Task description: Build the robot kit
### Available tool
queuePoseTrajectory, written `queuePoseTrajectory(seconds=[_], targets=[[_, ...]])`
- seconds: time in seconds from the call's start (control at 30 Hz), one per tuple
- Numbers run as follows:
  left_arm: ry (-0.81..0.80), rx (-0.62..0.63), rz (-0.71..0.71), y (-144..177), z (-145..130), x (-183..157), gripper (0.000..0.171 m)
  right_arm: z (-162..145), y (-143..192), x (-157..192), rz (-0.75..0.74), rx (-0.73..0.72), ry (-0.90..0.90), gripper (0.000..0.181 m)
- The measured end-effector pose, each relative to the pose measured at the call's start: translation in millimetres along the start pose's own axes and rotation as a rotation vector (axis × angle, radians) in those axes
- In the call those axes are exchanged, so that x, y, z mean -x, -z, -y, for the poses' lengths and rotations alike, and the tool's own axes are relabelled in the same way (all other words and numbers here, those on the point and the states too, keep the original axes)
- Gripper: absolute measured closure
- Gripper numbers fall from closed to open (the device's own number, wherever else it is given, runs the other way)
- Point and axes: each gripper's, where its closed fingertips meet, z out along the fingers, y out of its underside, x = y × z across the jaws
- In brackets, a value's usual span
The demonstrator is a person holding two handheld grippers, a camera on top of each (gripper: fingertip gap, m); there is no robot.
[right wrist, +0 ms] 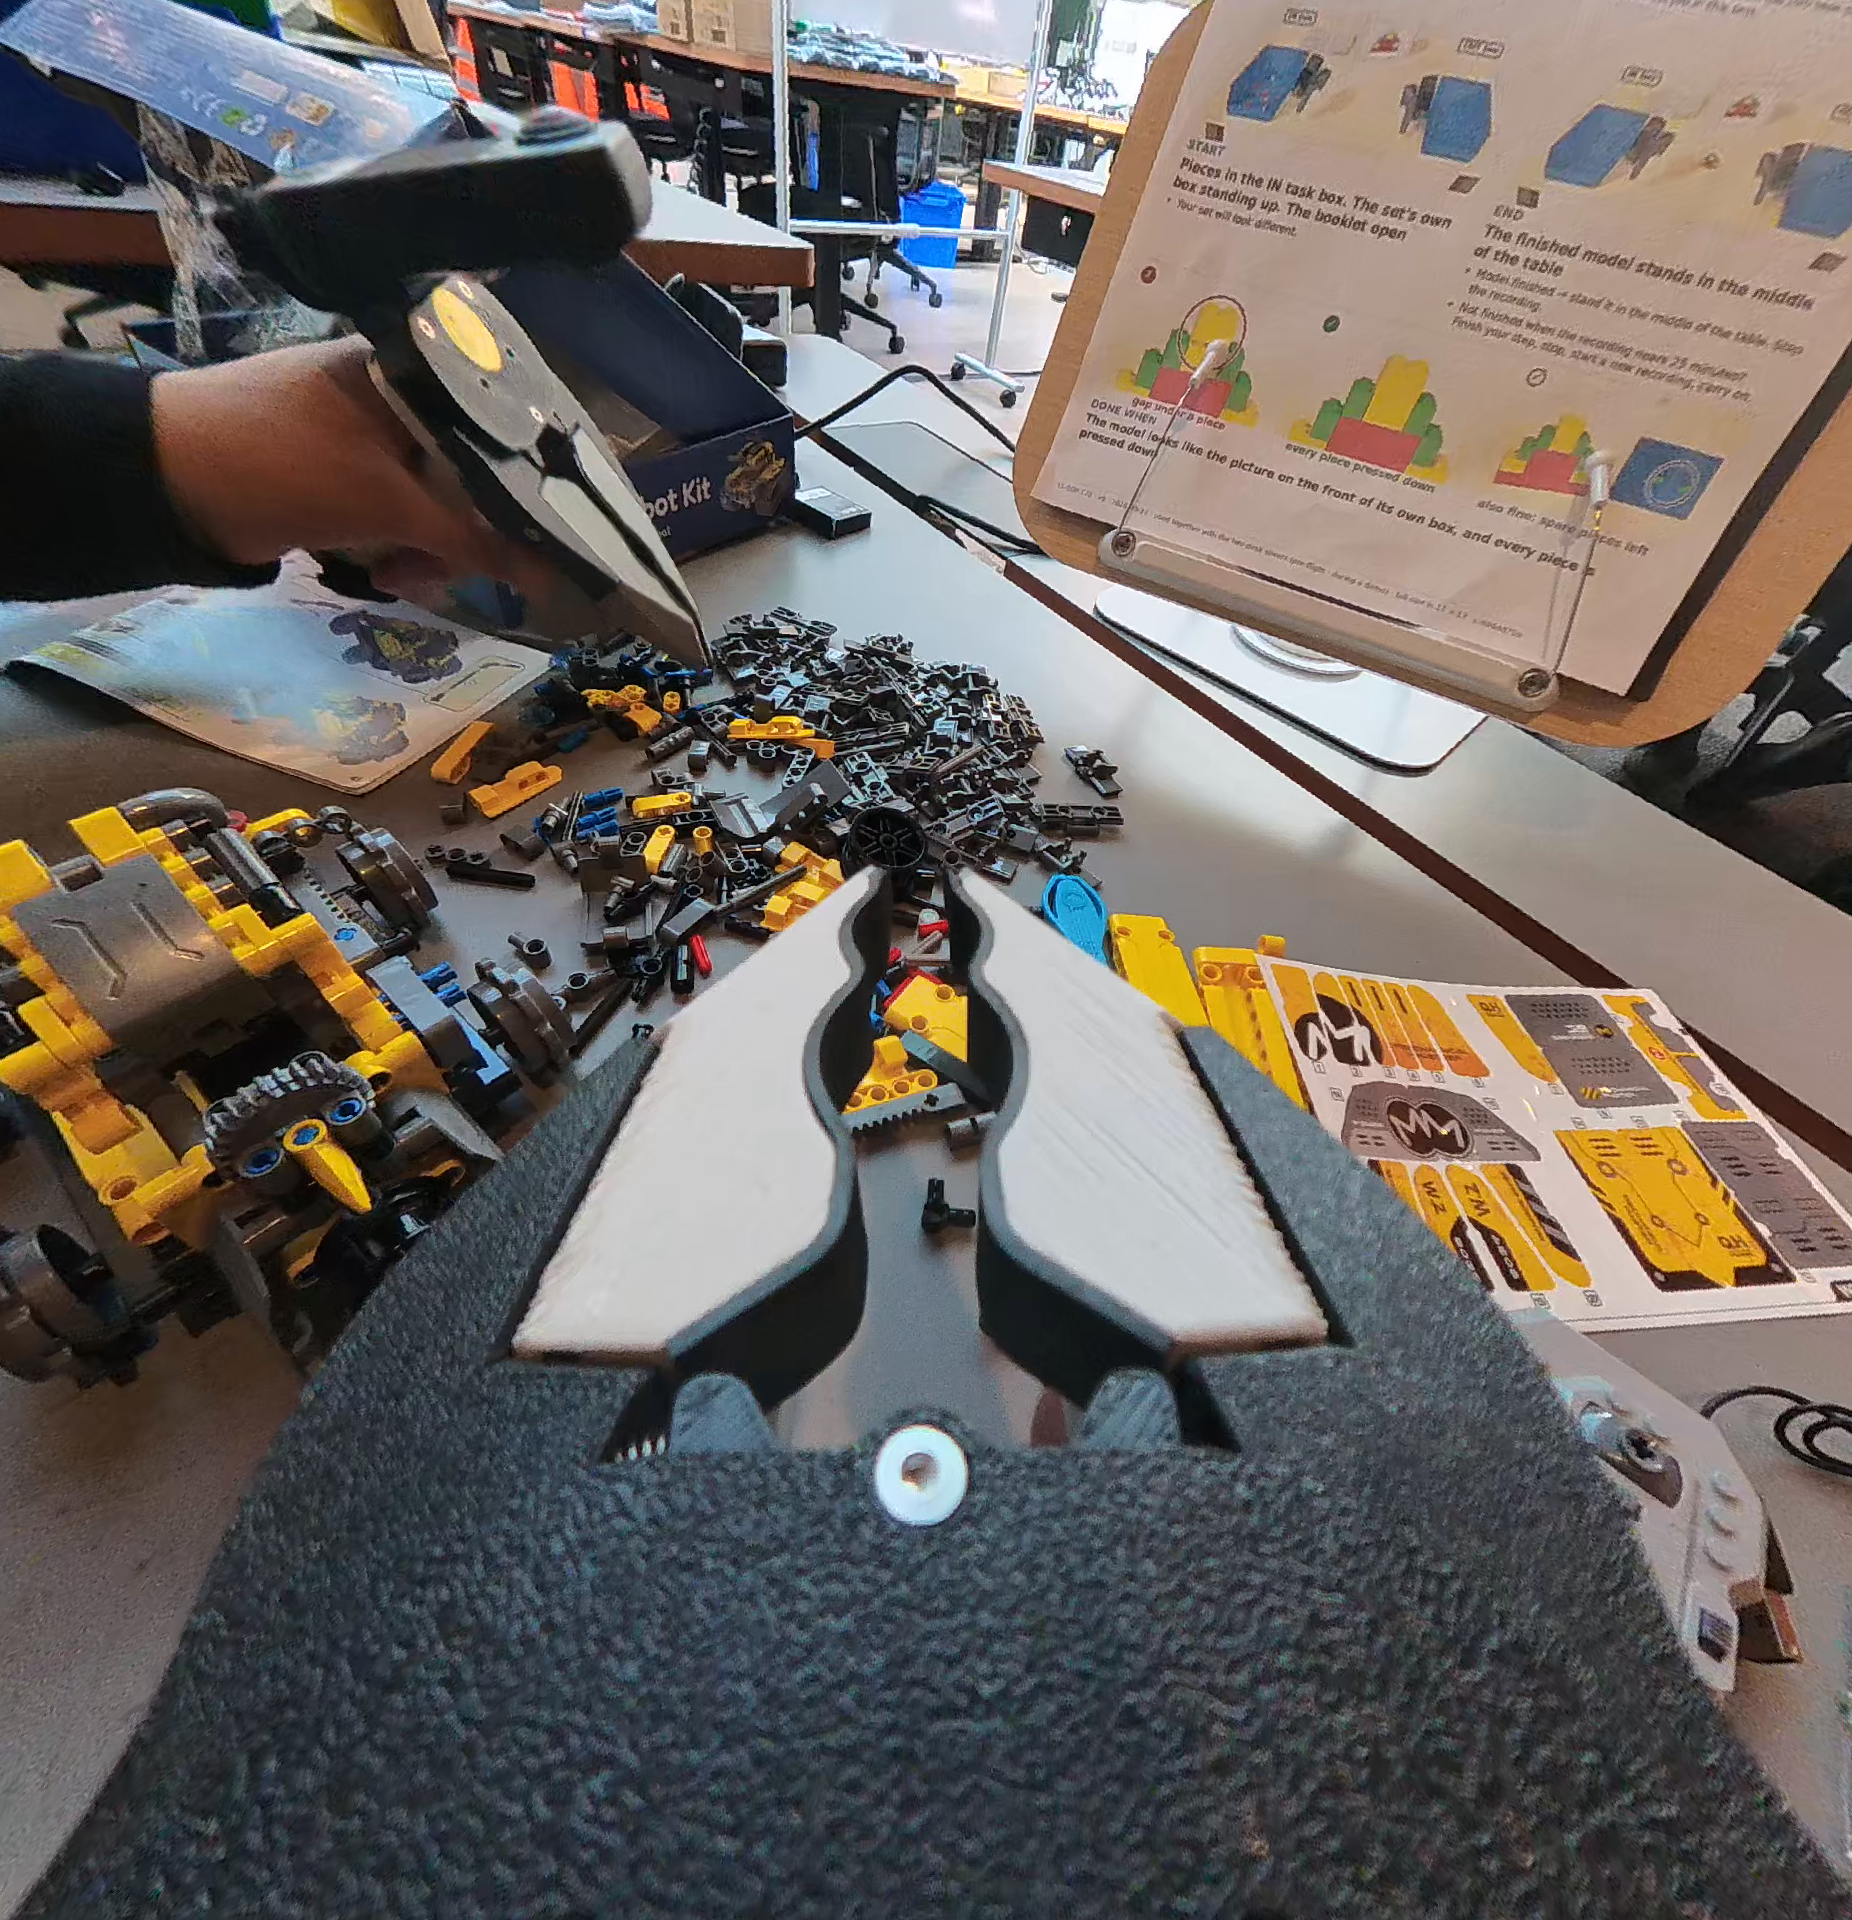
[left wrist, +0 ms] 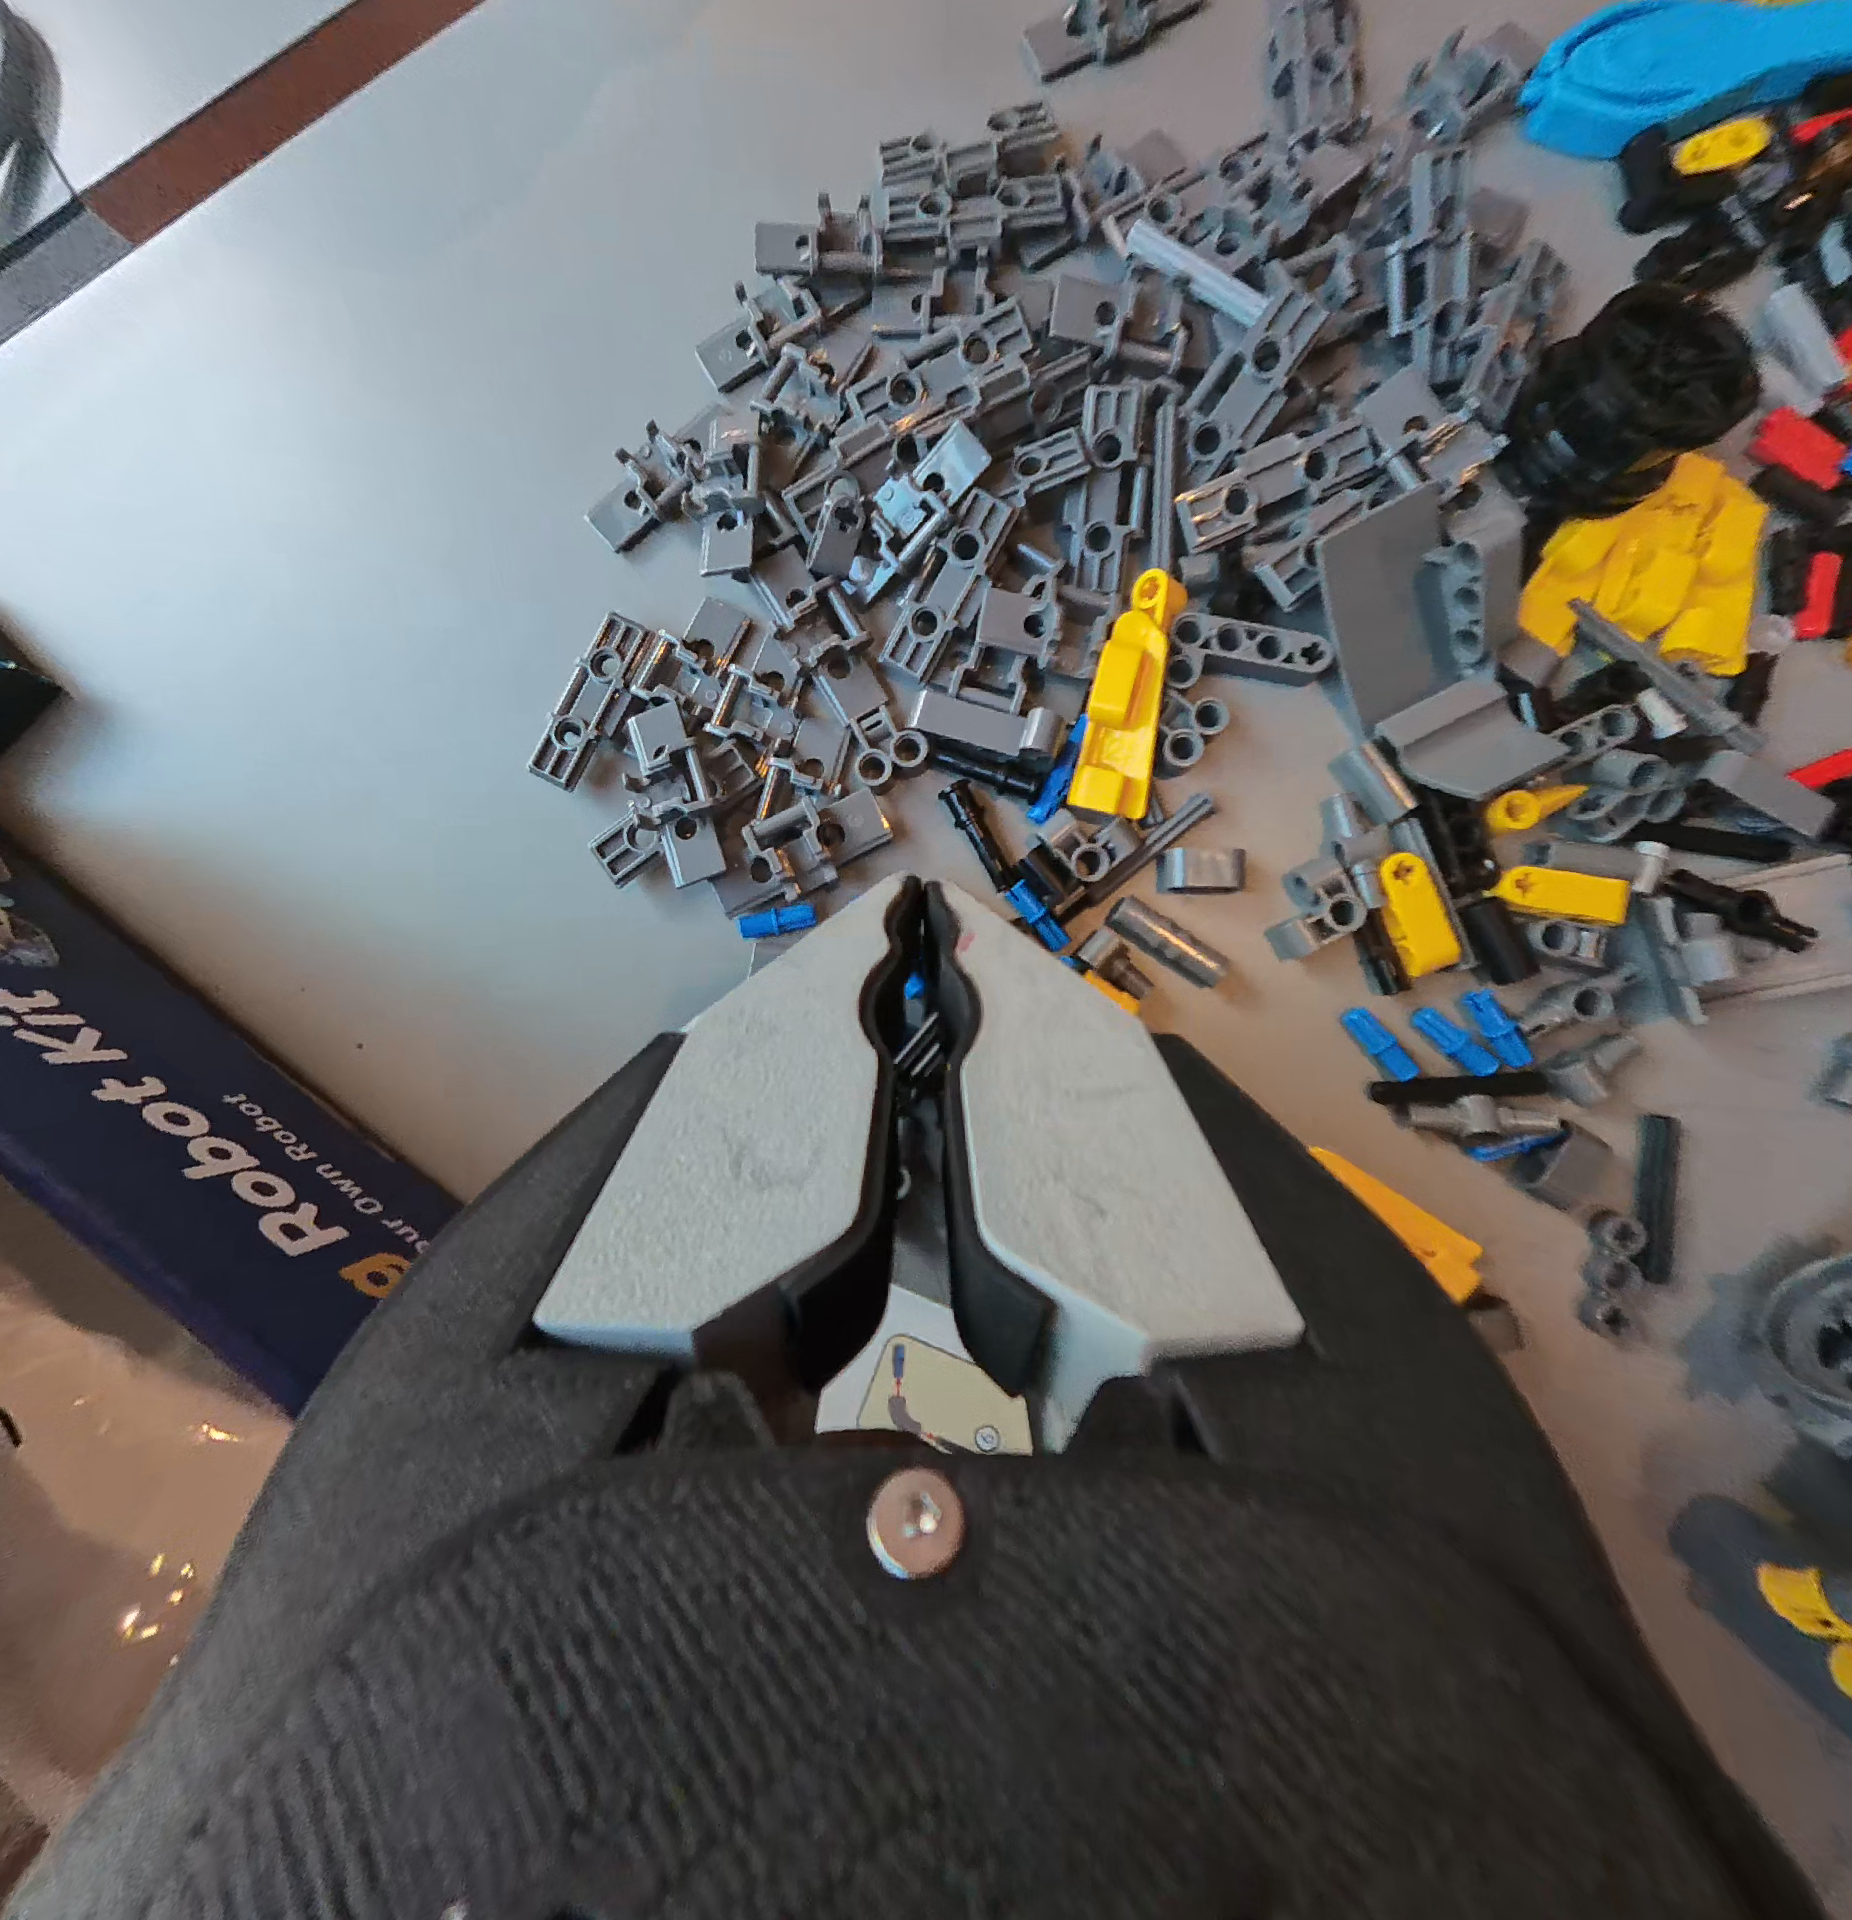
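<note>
My left gripper (left wrist: 917, 891) is shut, its tips together just above the grey table at the near edge of a pile of small grey building pieces (left wrist: 1005, 468). A blue pin (left wrist: 778, 920) lies just left of the tips. I see nothing between the pads. In the right wrist view a hand holds this gripper (right wrist: 693, 644), tips down at the far left of the pile (right wrist: 901, 707). My right gripper (right wrist: 917, 883) is open and empty, above loose yellow, black and red pieces, just short of a black wheel (right wrist: 886, 831).
A partly built yellow and grey model (right wrist: 174, 1018) stands at the left. A sticker sheet (right wrist: 1576, 1132) lies at the right, a booklet (right wrist: 278, 675) at the far left. A dark blue box (left wrist: 122, 1091) sits left of my left gripper. A board with an instruction sheet (right wrist: 1473, 312) stands at the back right. The left gripper's tips are roughly 30 cm from the right gripper's. The black wheel (right wrist: 886, 831) is about 15 cm from both grippers' fingertips. It is also in sight in the left wrist view (left wrist: 1591, 388).
</note>
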Motion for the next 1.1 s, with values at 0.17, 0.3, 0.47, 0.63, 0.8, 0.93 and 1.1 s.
queuePoseTrajectory(seconds=[0.17,0.3,0.47,0.63,0.8,0.93,1.1], targets=[[0.057,-0.065,-0.062,12,7,-1,0.171,-3,-2,2,0.008,0.014,0.002,0.171],[0.081,-0.067,-0.036,14,4,7,0.171,-3,-3,3,0.013,0.017,0.001,0.171],[0.114,0.044,-0.001,3,-10,14,0.163,-4,-4,5,0.017,0.024,0.005,0.171],[0.106,0.073,-0.017,-3,-12,10,0.160,-2,-2,4,0.015,0.016,0.004,0.171],[0.091,0.113,-0.012,-8,-13,10,0.162,0,-1,5,0.015,0.010,0.005,0.172],[0.076,0.118,-0.019,-10,-14,9,0.168,1,0,6,0.016,0.008,0.010,0.172],[0.049,0.127,-0.015,-8,-15,8,0.169,0,-1,7,0.020,0.009,0.009,0.172]])
